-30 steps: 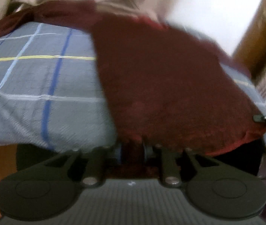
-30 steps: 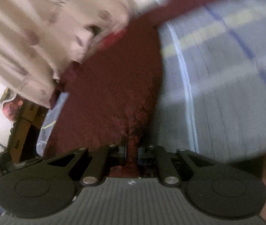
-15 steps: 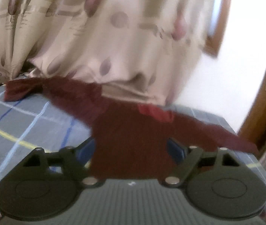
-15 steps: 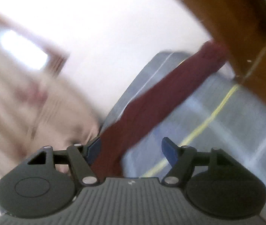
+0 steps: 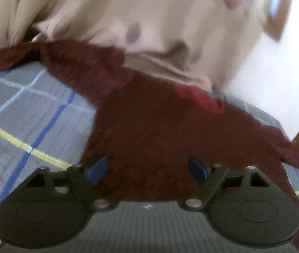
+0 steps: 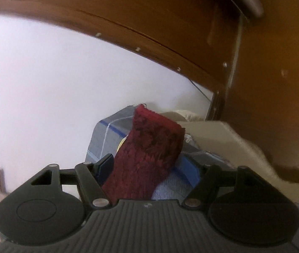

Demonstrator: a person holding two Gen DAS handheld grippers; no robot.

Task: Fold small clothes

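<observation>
Fingers wide, sleeve fold next

Blue pads of the left gripper [image 5: 147,170] stand wide apart over the body of the dark red fuzzy knitted garment [image 5: 170,139], gripping nothing. Those of the right gripper [image 6: 151,168] are spread too; one sleeve end of the garment rises between them, but whether either pad touches it I cannot tell.

The garment lies spread on the grey bedsheet with blue, white and yellow check lines [image 5: 23,113], its body running to the near edge under the left gripper and its sleeves reaching out to either side. Its collar end lies at the far edge, under the hem of a beige patterned curtain [image 5: 149,21].

The step in hand looks like the flattening just finished and the first fold not yet begun. Next, each gripper probably needs to pinch a sleeve or side edge and carry it across the middle.

Both views are blurred. The right view mostly shows white wall and a brown wooden door frame [image 6: 170,21], so most of the garment is hidden there.
</observation>
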